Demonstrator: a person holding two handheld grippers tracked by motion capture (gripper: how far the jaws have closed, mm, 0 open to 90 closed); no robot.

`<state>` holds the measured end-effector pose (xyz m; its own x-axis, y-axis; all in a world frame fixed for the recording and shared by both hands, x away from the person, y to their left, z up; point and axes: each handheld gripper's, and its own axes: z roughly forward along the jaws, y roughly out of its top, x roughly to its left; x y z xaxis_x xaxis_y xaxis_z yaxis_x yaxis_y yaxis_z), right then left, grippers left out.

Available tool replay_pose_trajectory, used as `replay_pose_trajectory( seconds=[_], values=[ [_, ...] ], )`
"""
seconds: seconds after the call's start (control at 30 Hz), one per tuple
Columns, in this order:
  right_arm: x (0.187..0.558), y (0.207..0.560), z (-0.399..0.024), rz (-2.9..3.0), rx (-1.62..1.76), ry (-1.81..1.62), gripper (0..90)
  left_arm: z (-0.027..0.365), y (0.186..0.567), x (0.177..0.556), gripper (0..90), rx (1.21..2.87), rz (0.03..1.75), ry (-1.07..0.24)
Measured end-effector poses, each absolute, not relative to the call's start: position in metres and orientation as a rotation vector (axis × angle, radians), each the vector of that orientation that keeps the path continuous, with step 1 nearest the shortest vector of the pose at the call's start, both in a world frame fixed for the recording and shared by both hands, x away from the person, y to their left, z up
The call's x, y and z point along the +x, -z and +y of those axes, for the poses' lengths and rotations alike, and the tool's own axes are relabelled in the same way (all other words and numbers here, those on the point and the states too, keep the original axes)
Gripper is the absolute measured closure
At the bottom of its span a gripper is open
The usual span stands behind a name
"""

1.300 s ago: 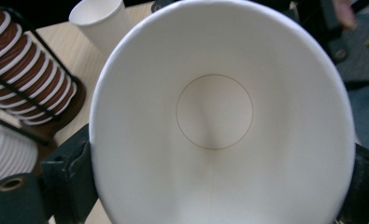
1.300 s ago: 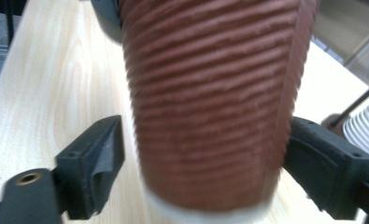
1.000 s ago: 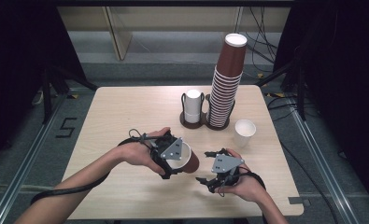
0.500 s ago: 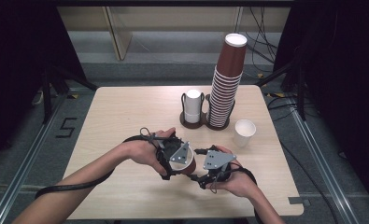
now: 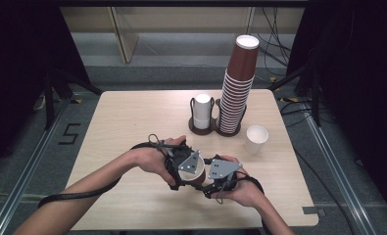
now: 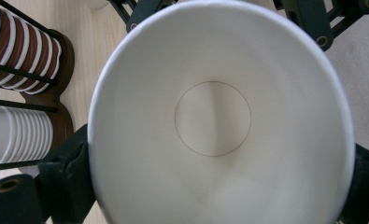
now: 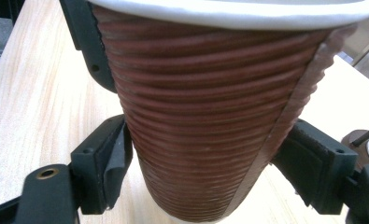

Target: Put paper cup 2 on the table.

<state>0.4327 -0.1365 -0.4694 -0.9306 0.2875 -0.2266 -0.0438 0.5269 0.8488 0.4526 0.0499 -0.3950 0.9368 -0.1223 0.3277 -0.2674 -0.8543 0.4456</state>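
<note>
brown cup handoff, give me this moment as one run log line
left gripper: shut on brown cup | right gripper: jaws closing around cup's lower body | cup: above table

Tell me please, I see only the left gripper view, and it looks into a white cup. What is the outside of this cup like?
Observer: The cup is brown and ribbed outside.
Operator: Is the other gripper on it?
Observer: Yes. The right gripper has just been closing its jaws, and its pads now meet the cup's lower wall.
Operator: How tall is the brown stack?
Observer: The brown stack rises far above the white stack beside it.
</note>
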Motion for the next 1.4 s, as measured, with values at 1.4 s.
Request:
replay_pose_trajectory(
  seconds=[1.4],
  values=[
    [0.429,0.468,-0.24,2.08,0.729,-1.447,22.5,0.13,0.432,0.442,0.8,2.048,0.357,-0.472]
  ],
)
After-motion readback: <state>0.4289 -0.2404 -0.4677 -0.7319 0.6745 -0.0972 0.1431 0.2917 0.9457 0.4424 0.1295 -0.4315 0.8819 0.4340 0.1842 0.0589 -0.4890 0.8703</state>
